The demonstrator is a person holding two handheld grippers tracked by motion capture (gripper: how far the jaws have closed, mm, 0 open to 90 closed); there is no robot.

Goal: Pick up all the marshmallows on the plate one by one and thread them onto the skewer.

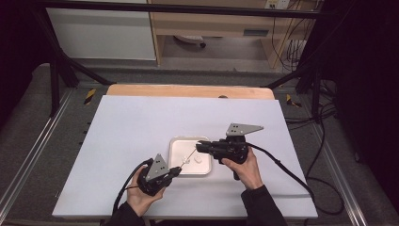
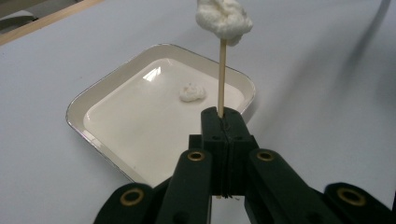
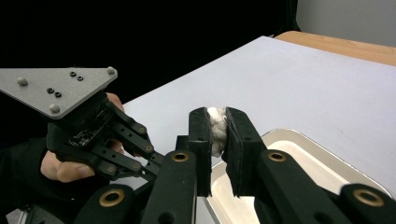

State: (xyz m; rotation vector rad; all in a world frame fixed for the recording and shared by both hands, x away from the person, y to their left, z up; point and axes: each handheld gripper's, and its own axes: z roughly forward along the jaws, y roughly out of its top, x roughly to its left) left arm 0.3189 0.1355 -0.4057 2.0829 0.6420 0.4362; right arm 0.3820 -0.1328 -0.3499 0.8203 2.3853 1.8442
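Above a white tray (image 1: 175, 165) on the white table (image 1: 131, 127), the left gripper (image 2: 222, 122) has its jaws pressed onto a thin wooden skewer (image 2: 221, 79) tipped with a cotton wad (image 2: 224, 18). The right gripper (image 3: 217, 129) pinches that wad (image 3: 215, 126) between its pads. A second cotton piece (image 2: 192, 92) lies in the tray.

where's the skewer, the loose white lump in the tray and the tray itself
wooden skewer (image 2: 222, 79), left gripper view, middle of the bare stick.
white lump (image 2: 192, 93), left gripper view, centre of the piece lying in the tray.
white tray (image 2: 79, 103), left gripper view, its left rim.
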